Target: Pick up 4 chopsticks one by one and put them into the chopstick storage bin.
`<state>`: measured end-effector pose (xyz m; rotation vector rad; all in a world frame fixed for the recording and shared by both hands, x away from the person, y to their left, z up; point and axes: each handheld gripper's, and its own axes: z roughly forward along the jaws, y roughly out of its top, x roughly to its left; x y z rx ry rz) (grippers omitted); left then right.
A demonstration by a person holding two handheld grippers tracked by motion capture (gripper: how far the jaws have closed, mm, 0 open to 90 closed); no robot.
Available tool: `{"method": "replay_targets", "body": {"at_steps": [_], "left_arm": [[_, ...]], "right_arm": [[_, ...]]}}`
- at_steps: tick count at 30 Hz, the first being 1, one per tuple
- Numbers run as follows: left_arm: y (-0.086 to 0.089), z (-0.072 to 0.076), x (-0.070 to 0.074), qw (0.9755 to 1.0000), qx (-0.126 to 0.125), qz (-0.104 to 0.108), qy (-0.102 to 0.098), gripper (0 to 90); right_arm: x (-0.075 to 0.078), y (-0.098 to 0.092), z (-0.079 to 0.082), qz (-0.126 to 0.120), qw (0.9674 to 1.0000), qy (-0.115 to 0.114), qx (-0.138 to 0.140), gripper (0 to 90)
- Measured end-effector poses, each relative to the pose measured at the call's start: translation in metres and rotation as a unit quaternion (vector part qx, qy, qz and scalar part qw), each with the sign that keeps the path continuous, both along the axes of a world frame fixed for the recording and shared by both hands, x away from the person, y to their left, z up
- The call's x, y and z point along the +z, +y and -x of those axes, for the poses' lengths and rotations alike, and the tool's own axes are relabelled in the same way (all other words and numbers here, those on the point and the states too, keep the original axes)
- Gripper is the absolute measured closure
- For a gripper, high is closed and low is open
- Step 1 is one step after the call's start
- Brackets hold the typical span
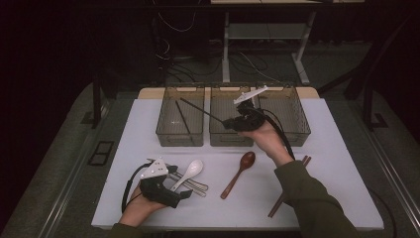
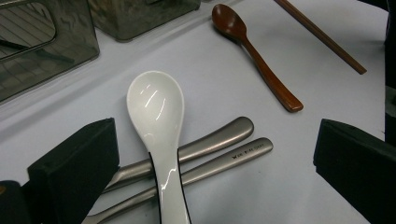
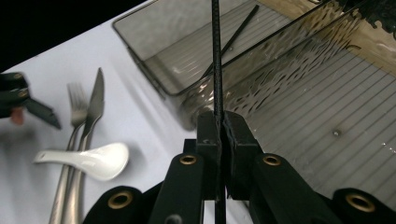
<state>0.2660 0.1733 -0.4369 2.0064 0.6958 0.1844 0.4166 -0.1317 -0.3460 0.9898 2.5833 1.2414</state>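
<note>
My right gripper [image 1: 231,122] [image 3: 220,123] is shut on a black chopstick [image 1: 203,110] [image 3: 215,56]. It holds the stick above the middle bin [image 1: 230,140], and the free end slants out over the left bin [image 1: 181,135] [image 3: 159,81]. A second black chopstick [image 1: 182,116] [image 3: 233,32] lies inside that left bin. At the front left my left gripper [image 1: 182,184] [image 2: 212,172] is open, its jaws on either side of the handles of a white ceramic spoon [image 1: 190,171] [image 2: 156,112] and a metal fork and knife [image 1: 194,187] [image 2: 219,140].
A wooden spoon [image 1: 240,171] [image 2: 257,60] lies mid-table. A pair of brown chopsticks [image 1: 287,191] [image 2: 322,35] rests beside the right sleeve. A third clear bin [image 1: 297,130] stands at the back right. The white spoon lies across the metal cutlery.
</note>
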Motion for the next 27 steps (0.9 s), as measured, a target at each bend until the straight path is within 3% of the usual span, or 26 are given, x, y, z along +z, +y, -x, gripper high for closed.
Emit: {"method": "replay_targets", "body": {"at_steps": [15,27], "left_arm": [[0.0,0.0,0.001,1.0,-0.001,0.003,-0.001,0.0],[0.001,0.0,0.002,0.9999,-0.002,0.012,-0.002,0.0]], "right_arm": [[-0.002,0.045,-0.04,0.034,0.999,0.014,-0.025,85.7],[-0.005,0.079,-0.061,0.065,0.9973,0.019,-0.027,85.6]]}}
